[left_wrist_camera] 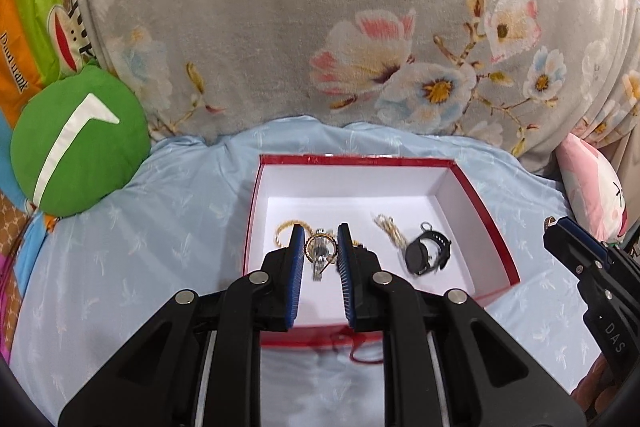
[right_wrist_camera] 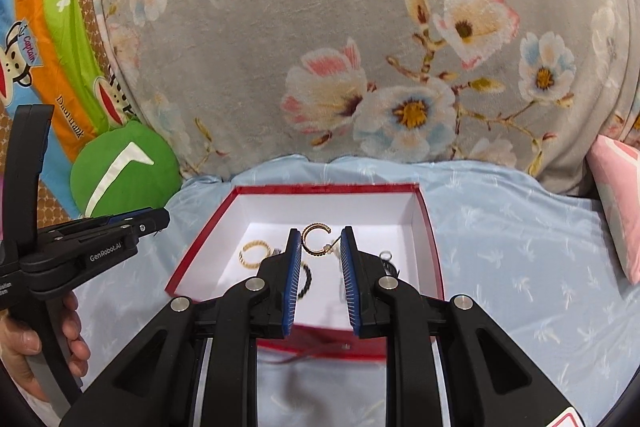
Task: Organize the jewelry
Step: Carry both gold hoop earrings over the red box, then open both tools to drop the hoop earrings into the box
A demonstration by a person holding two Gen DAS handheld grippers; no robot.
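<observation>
Jewelry divided between two grippers and a box. Left gripper [left_wrist_camera: 320, 231] narrowed to a slim gap, pad tips pinching a gold hoop earring [left_wrist_camera: 307, 247]; right gripper [right_wrist_camera: 320, 233] likewise narrowed, pinching a second gold hoop [right_wrist_camera: 305, 241]. Both held above the red box [left_wrist_camera: 360, 159], which lies on the pale blue bed sheet [left_wrist_camera: 160, 227].

Surroundings: grey floral blanket [left_wrist_camera: 280, 27] rising behind the box, round green cushion [left_wrist_camera: 80, 147] at left, pink pillow [left_wrist_camera: 588, 183] at right. Nothing between grippers and box. Left hand [right_wrist_camera: 60, 339] wrapped around the left gripper's handle.

Orientation: each hoop face-on to its camera, spanning pad to pad across its width; second hoop C-shaped, gap at upper right, thin post reaching toward the right-side pad.

Materials and shapes: hoops thin, ribbed metal. Box glossy red card outside, matt white inside, red cord [left_wrist_camera: 360, 351] trailing from the near wall. On its floor a twisted gold bracelet [left_wrist_camera: 284, 227], blurred silver watch [left_wrist_camera: 318, 267], loose gold chain [left_wrist_camera: 388, 229], black round-faced watch [left_wrist_camera: 424, 255]. Pads blue, ridged.
</observation>
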